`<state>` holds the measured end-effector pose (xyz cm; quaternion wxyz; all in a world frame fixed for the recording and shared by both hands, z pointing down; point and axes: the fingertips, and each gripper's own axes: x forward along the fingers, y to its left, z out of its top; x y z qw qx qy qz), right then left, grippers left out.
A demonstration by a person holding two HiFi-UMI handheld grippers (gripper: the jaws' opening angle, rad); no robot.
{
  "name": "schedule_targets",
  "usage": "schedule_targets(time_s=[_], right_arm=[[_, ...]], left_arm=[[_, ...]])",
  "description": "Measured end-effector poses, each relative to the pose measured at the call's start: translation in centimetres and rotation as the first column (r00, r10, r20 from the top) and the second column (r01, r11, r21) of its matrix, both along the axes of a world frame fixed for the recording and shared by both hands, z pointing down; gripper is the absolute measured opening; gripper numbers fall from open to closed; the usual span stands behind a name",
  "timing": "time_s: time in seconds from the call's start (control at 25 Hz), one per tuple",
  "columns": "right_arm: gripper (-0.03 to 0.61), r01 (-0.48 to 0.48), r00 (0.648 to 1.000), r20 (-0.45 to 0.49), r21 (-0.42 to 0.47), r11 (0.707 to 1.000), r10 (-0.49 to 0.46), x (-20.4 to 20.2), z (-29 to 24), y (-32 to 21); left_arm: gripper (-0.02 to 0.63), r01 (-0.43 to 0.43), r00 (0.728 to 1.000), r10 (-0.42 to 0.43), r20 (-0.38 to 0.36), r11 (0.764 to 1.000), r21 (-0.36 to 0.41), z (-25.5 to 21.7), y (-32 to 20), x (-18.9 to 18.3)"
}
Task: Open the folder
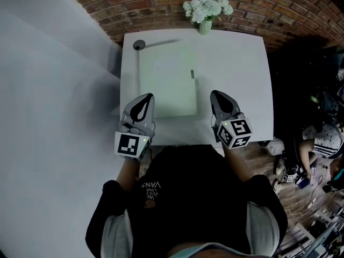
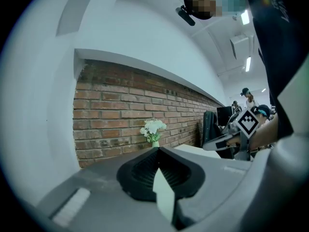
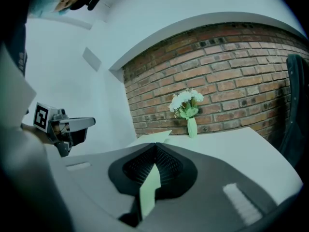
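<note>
One table [image 1: 242,74], one folder [image 1: 166,79], one vase [image 1: 205,27], one dark disc [image 1: 139,45], one left gripper [image 1: 147,97], one right gripper [image 1: 215,94].

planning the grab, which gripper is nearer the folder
The left gripper: its tip overlaps the pale green folder's near left edge, while the right gripper shows over white table.

— Worn up top?
— Black top [image 1: 188,198] with small pale lettering, light grey sleeves [image 1: 115,234].
— And in hand?
— Grey-shelled left gripper [image 1: 146,98] and right gripper [image 1: 216,94]; black ribbed pads [image 2: 142,170]; on each, a white cube [image 1: 130,145] of black square markers.
</note>
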<state>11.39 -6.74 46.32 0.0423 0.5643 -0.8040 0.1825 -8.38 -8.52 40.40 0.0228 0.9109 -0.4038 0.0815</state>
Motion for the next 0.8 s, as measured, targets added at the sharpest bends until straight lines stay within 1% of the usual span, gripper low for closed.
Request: schedule_targets(time_s=[0.08, 0.36, 0.56, 0.68, 0.8], right_arm=[[-0.002, 0.020, 1.000, -0.003, -0.008, 1.000, -0.020, 0.5, 0.5, -0.5], [-0.002, 0.076, 0.997, 0.012, -0.035, 0.997, -0.075, 1.7, 2.3, -1.8], [-0.002, 0.125, 0.992, 0.020, -0.050, 0.991, -0.124, 1.6, 3.3, -2.5], [-0.002, 0.151, 0.989, 0.018, -0.055, 0.987, -0.150, 1.6, 3.8, -3.0], [-0.002, 0.182, 0.983, 0.012, -0.062, 0.981, -0.181, 1.4, 4.3, -3.4]], left_arm=[[0.000, 0.013, 1.000, -0.013, 0.015, 1.000, -0.006, -0.2, -0.5, 0.9], [0.000, 0.016, 0.998, -0.017, 0.064, 1.000, 0.004, -0.1, -1.1, 4.1], [0.000, 0.029, 0.996, -0.028, 0.081, 0.999, -0.017, 0.7, -1.4, 5.8], [0.000, 0.022, 0.995, -0.023, 0.094, 1.000, 0.010, 1.1, -1.9, 6.6], [0.000, 0.020, 0.989, -0.022, 0.145, 1.000, 0.013, 1.5, -2.3, 7.4]])
